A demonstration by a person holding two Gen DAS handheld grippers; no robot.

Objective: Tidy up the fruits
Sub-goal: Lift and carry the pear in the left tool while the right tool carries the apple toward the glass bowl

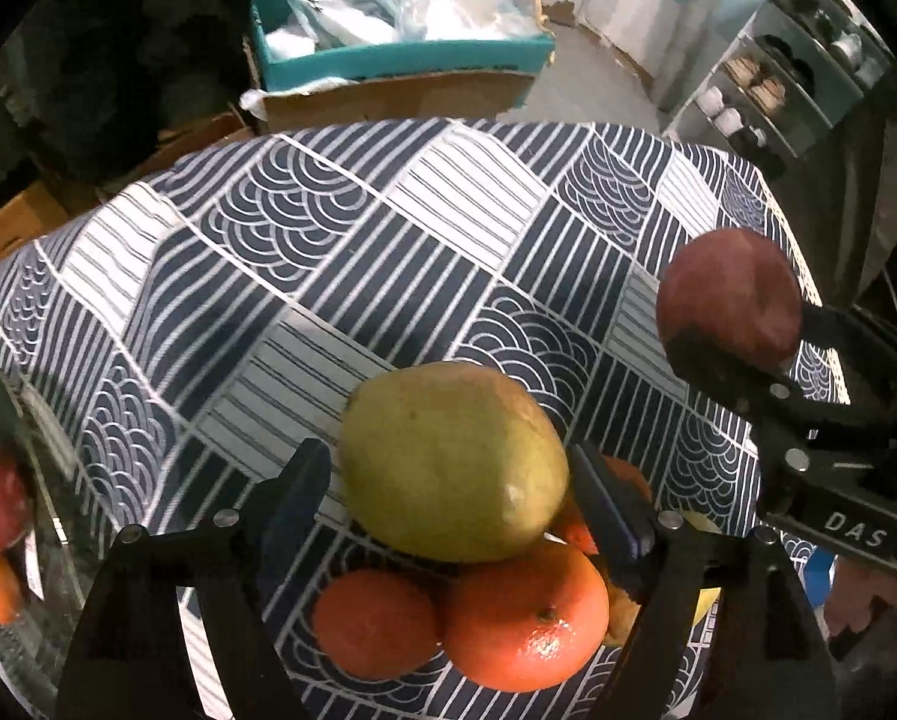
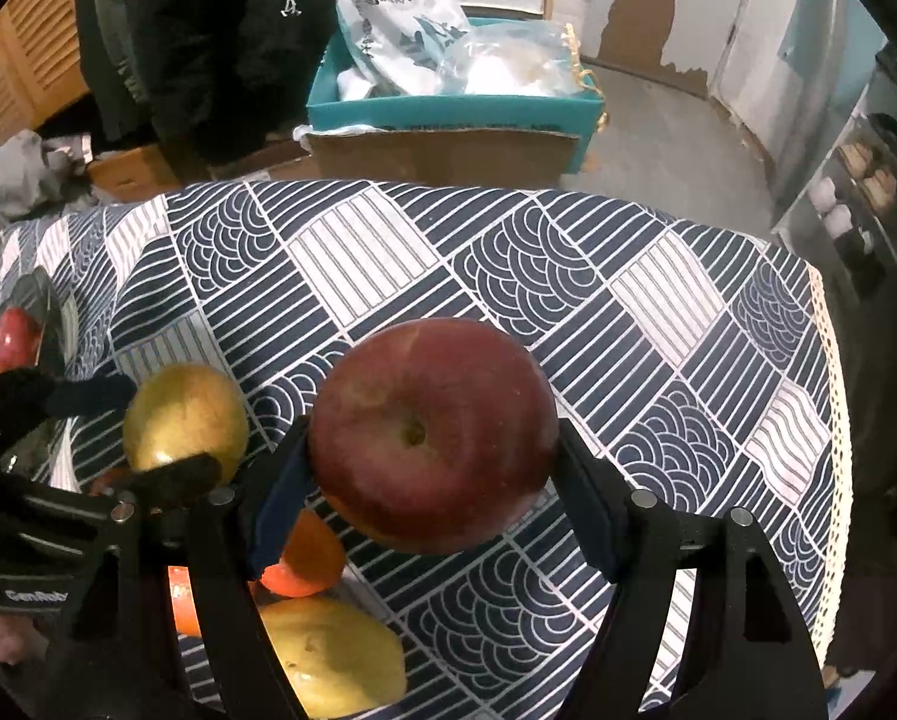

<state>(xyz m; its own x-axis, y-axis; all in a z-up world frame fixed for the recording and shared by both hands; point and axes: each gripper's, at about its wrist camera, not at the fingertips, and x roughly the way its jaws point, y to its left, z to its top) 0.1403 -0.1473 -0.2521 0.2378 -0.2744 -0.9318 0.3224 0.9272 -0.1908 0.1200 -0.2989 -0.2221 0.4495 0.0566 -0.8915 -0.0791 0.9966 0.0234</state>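
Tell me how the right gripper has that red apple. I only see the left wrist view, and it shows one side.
Observer: The red apple is clamped between both jaws of the right gripper, with its stem hollow facing the camera.
Operator: What's beneath it?
Observer: A yellow fruit lies on the tablecloth, low and to the left, next to an orange.
Operator: Is the table edge close?
Observer: A lace trim marks the right edge. The apple is well inside it.
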